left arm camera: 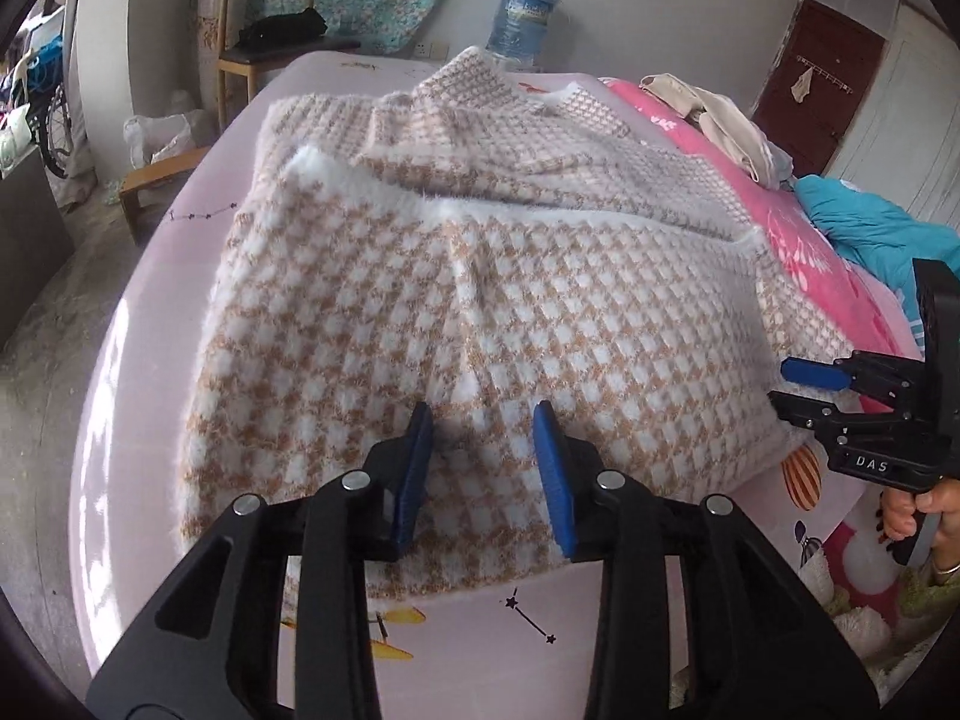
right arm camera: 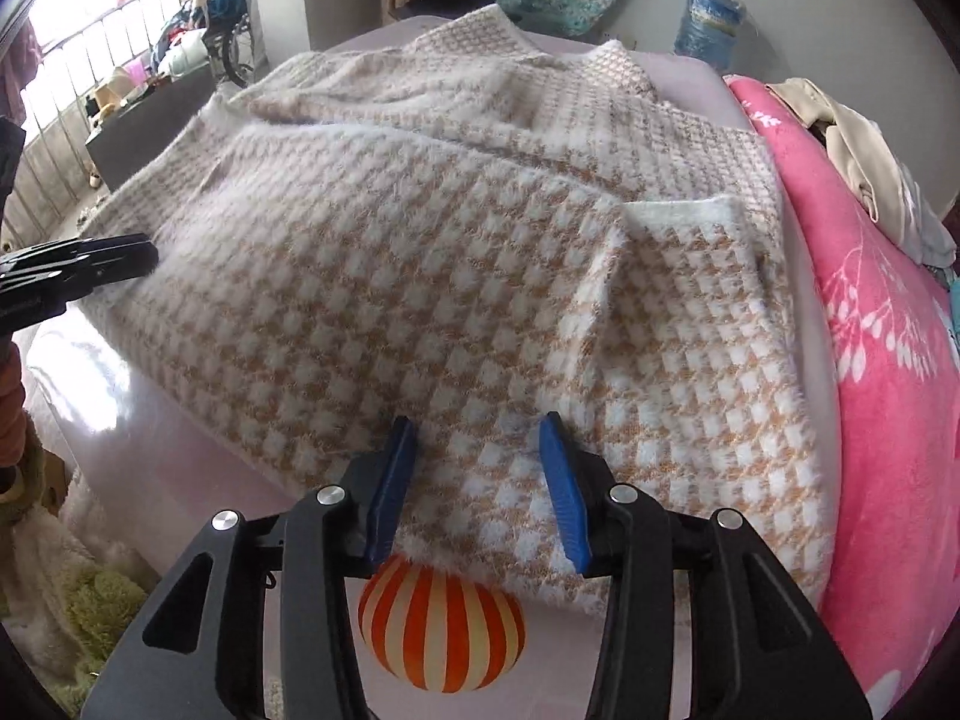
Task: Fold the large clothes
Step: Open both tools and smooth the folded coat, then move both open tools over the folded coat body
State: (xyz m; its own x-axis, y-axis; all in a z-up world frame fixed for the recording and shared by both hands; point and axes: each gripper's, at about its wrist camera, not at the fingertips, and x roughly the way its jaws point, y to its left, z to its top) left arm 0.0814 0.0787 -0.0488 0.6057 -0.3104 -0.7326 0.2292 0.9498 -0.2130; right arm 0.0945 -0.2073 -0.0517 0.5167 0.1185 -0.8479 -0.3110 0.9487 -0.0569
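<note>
1. Blue ribbed pads line the black plastic fingers of the left gripper (left arm camera: 483, 420), and they stand apart with a clear gap; nothing is pinched, though the fuzzy fabric lies just beneath and between them.
2. The right gripper (right arm camera: 477, 432) has the same blue pads on black fingers, likewise spread, hovering over the near edge of the cloth without clamping it.
3. From the left wrist view the right gripper appears at the right edge, its blue pads over the garment's near right corner, with a person's hand (left arm camera: 918, 510) wrapped round the handle.
4. From the right wrist view the left gripper's black fingers reach in from the left edge, by the garment's left border.
5. The task's thing, a large fluffy knitted garment with a tan-and-white houndstooth check (left arm camera: 480, 276), lies spread over the bed with its near part doubled back, so that a white fuzzy hem runs across the middle.
6. A paler layer of the same garment stretches beyond that fold toward the far end of the bed.
7. Under it is a pale pink bedsheet printed with small stars (left arm camera: 240, 138).
8. A printed orange-and-white striped balloon (right arm camera: 441, 627) shows on the sheet just below the right gripper.
9. A bright pink blanket with white leaf pattern (right arm camera: 882, 348) lies along the right side of the garment.
10. Beyond the bed stand a wooden chair (left arm camera: 252, 36) and a blue water jug (left arm camera: 519, 18).
</note>
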